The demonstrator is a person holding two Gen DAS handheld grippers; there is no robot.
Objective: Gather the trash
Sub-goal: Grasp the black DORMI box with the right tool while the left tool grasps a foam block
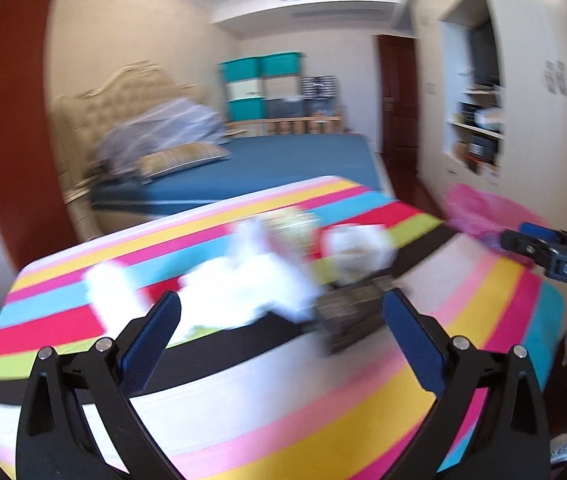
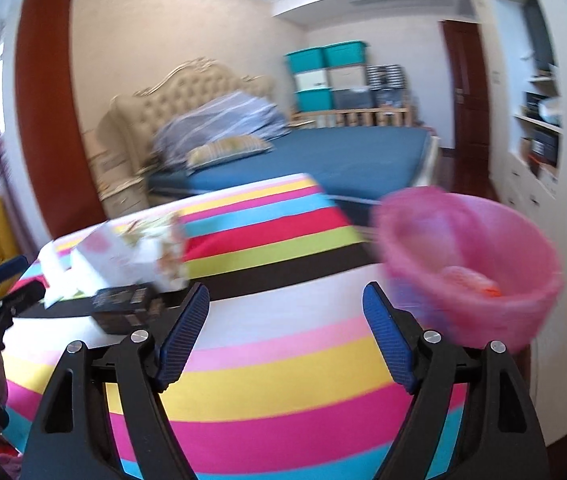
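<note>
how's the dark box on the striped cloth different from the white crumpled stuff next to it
The dark box is near black with straight edges and flat faces; the white crumpled stuff is bright white, soft and shapeless. The box is one compact block, while the white stuff spreads wider in several lumps across the stripes. Both lie on the striped cloth, outside the pink bin, and neither is held. Blur hides finer detail.

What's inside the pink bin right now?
In the right wrist view, the pink bin holds something pale pink with an orange-red bit near the bottom. Blur hides what it is, and the near wall covers the rest of the floor.
</note>
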